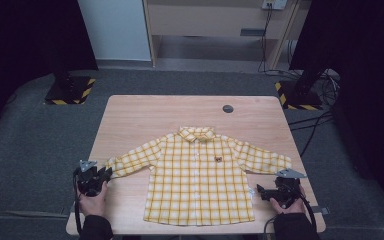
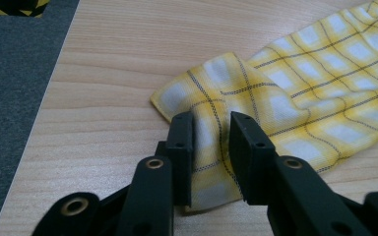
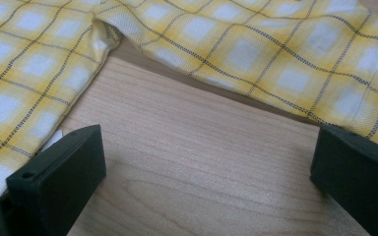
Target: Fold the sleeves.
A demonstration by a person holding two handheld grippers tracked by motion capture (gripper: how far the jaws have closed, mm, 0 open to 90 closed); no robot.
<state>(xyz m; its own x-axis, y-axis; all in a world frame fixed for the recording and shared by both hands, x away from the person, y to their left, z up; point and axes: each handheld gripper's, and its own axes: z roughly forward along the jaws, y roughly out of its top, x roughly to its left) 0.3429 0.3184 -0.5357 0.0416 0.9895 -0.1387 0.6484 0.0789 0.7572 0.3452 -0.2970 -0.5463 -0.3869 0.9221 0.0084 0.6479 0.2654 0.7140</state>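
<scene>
While your left gripper (image 2: 211, 142) pinches the cuff (image 2: 202, 98) of the yellow plaid shirt (image 1: 200, 175), jaws nearly together with a fold of fabric bunched between the pads, the shirt lies flat and face up in the middle of the wooden table (image 1: 145, 112), collar (image 1: 196, 134) away from you, both sleeves spread out to the sides. Your right gripper (image 3: 206, 167) hangs spread wide over bare wood just beside the hem side and the right sleeve (image 3: 256, 49), gripping nothing. Risks, as I judge them: the left grip sits close to the cuff's edge and takes only a thin fold, so a quick pull could slip the cloth out, or drag the whole shirt sideways and wrinkle the flat body. Lifting the sleeve with the body not held down may shift the shirt toward the table's left edge. On the right, the jaws are beside the sleeve, not over it; closing there would catch nothing, and pressing down could scrape the pads on wood. The small dark disc (image 1: 228, 108) at the far side is well apart, no worry.
</scene>
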